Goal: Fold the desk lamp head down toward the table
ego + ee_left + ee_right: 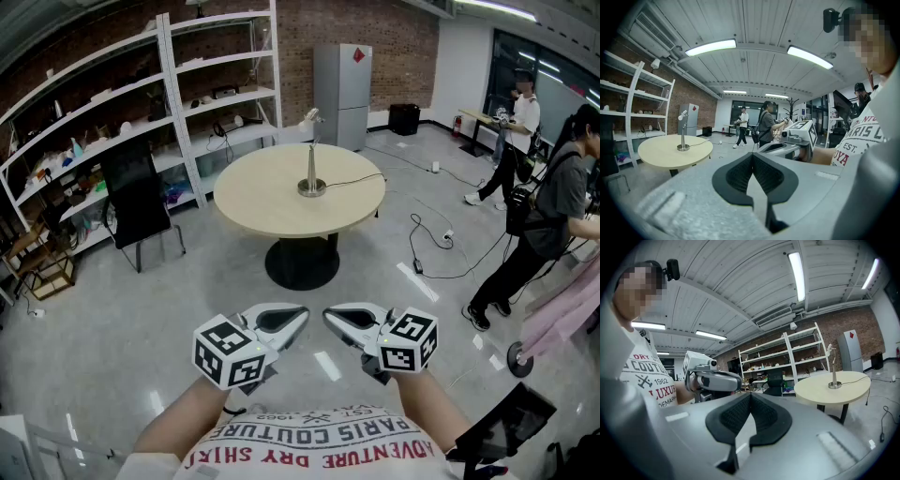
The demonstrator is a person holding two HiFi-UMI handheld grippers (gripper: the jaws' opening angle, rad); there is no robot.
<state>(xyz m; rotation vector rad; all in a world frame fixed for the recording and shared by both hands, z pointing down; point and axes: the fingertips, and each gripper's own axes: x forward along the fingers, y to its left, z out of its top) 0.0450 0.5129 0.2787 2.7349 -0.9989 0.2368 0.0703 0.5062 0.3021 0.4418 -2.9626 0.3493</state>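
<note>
A slim silver metal desk lamp [311,173] stands on its round base near the middle of a round, pale wood-topped table [253,211] with a black pedestal foot. Its stem is upright, and its small pale head [310,116] sits at the top, well above the tabletop. The head looks angled to one side, though it is too small to be sure. A thin dark cable [356,178] runs from the base toward the table's right edge.

Both grippers are held low, close to the person's chest and well apart from the table. The left gripper [300,316] has its jaws pressed together with nothing between them. The right gripper [329,317] is likewise clenched on nothing (each gripper's own view shows the black ribbed pads [738,176] meeting in a closed seam). Their tips point toward each other, near but not touching.

Behind the table stand white metal shelving [178,94], a black office chair [136,202] and a tall grey refrigerator [341,94] against a brick wall. At the right, two people [548,216] stand on the grey floor, where cables lie.
</note>
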